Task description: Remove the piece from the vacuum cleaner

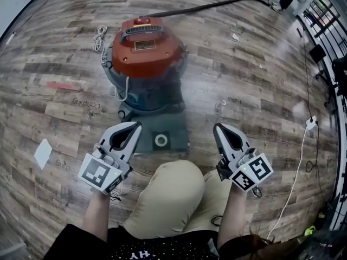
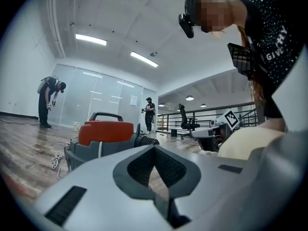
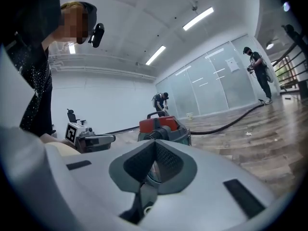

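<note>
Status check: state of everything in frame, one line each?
left gripper: shut, empty.
right gripper: shut, empty.
vacuum cleaner: upright on the floor, red lid on.
gray bag: flat on the floor, against the vacuum cleaner's front.
black hose: lying across the floor behind the vacuum cleaner.
white cord: bundled on the floor.

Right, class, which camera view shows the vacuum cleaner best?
The head view: it shows the whole vacuum cleaner from above, orange lid and handle unobstructed. Both gripper views see it small and side-on, its lower body hidden behind shut jaws.
</note>
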A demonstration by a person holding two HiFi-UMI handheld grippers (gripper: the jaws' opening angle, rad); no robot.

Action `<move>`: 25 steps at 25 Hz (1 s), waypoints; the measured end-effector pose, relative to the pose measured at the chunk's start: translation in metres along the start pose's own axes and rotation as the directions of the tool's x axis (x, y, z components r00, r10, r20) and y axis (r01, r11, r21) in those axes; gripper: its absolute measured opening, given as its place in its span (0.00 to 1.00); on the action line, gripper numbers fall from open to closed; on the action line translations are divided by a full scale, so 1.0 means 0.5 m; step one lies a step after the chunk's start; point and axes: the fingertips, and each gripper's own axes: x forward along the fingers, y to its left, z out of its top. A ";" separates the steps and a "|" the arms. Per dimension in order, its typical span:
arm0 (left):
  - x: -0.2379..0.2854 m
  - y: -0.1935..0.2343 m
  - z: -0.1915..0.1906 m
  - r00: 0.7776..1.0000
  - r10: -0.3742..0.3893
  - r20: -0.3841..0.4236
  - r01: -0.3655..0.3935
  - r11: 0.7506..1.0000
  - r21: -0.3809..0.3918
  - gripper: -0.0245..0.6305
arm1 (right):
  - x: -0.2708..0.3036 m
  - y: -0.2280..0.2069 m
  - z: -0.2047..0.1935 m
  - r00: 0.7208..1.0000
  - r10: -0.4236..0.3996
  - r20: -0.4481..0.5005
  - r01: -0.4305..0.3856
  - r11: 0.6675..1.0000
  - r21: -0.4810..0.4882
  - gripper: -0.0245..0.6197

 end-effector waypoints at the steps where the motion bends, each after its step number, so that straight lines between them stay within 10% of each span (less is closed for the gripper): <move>1: 0.001 -0.001 -0.003 1.000 -0.002 0.000 0.002 1.000 -0.004 0.05 | 0.002 0.004 0.002 1.000 0.001 0.000 -0.001 1.000 -0.012 0.05; 25: 0.002 -0.013 -0.040 0.998 -0.035 -0.061 0.034 0.999 -0.027 0.05 | 0.013 0.007 -0.021 0.997 -0.009 -0.073 0.003 0.996 -0.086 0.05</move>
